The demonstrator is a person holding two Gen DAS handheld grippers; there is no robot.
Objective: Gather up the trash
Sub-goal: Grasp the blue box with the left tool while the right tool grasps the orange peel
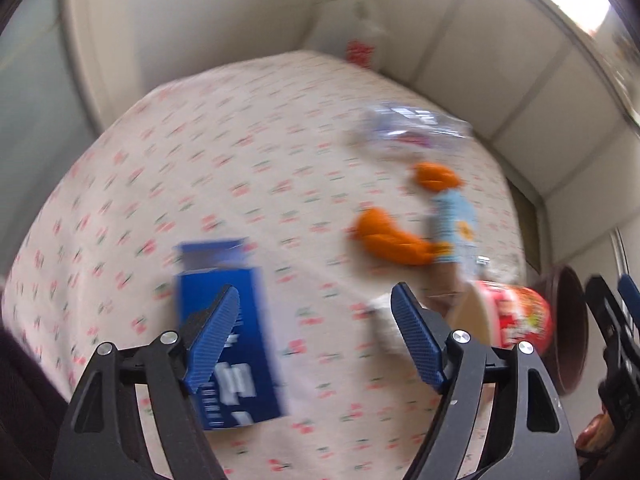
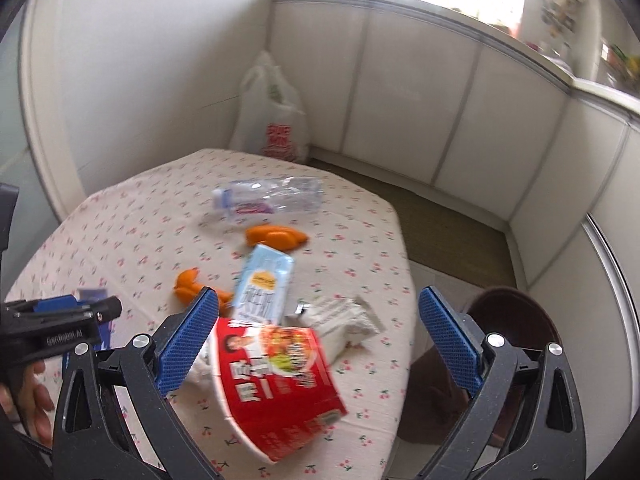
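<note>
Hovering over the table (image 2: 120, 216), both tools stand apart and empty: left tool (image 1: 316, 304) above a blue box (image 1: 240, 360), right tool (image 2: 318, 312) above a red noodle cup (image 2: 280, 384). Farther off lie a carton (image 2: 266, 284), orange peels (image 2: 276, 237) and a bottle (image 2: 272, 198).

A home, by the look of it, likely a dining corner; the worktop (image 2: 120, 224) wears a cherry-print cloth (image 2: 352, 208); white panelled walls (image 2: 416, 112) run under a sunlit sill (image 2: 400, 0) crowded with small objects; a tied plastic bag (image 2: 276, 120) sits in the corner on the floor; a brown chair (image 2: 516, 320) stands beside the worktop.
</note>
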